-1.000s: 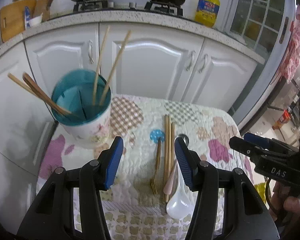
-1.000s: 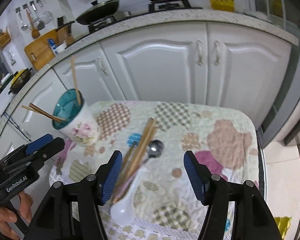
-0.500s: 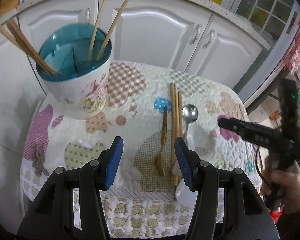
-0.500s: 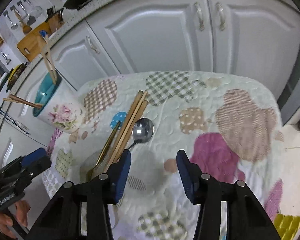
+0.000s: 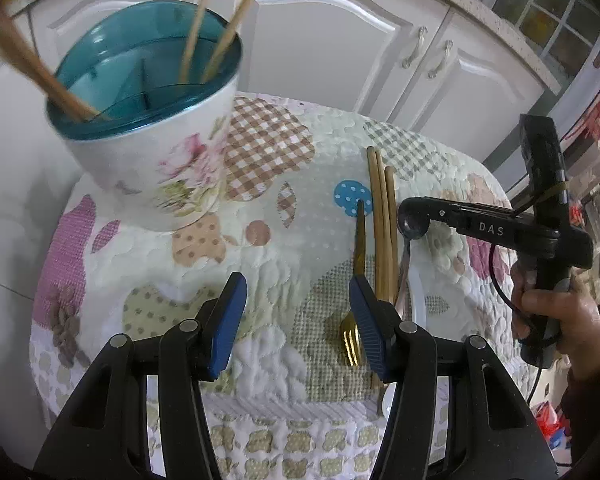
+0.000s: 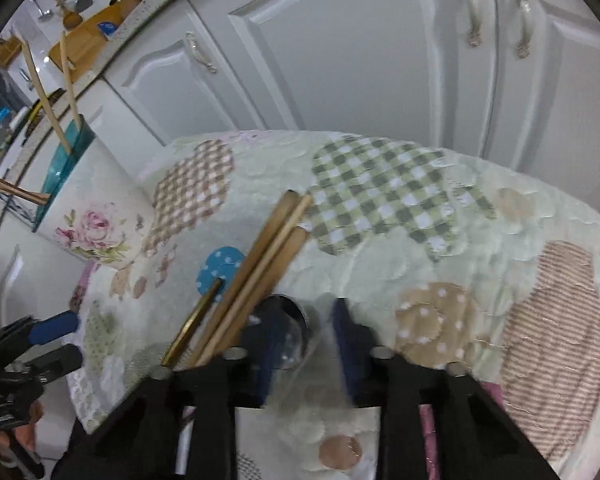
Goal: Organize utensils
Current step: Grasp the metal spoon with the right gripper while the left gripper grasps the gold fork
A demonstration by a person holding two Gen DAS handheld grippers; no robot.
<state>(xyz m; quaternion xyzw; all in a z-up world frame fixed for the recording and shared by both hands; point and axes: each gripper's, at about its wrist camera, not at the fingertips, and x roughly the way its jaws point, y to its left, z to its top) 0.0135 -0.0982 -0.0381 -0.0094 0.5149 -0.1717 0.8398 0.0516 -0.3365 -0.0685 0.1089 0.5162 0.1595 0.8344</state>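
Right-wrist view first: the right tongs [image 6: 300, 344] are closing around the bowl of the shiny steel spoon [image 6: 286, 336], which lies between the blurred blue pads; whether they already press on it I cannot tell. The left tongs [image 5: 296, 320] hang spread wide with nothing between them, over the quilt on the near side of the white flowered holder with the teal divided insert [image 5: 148, 120]. Measured from that holder, the loose pile lies well apart to its right on the patchwork-quilted table [image 5: 260, 208]: a gold metal fork [image 5: 356, 280] nearest, then a bundle of long wooden chopsticks [image 5: 382, 240], then the spoon, then a white ladle-like spoon [image 5: 416, 300] half hidden behind the left tongs. Four chopsticks [image 5: 212, 20] already stand in the holder, in two of its compartments, so I judge the sorting begun but mostly ahead: fork, remaining chopsticks and both spoons are all still on the cloth. Open quilt stretches between holder and pile, giving a free path across. The holder sits close to the table's left edge, and white cabinet doors [image 6: 360, 60] rise just behind the table, so anything carried over should come in from above, clear of the chopsticks that lean out over the holder's rim.
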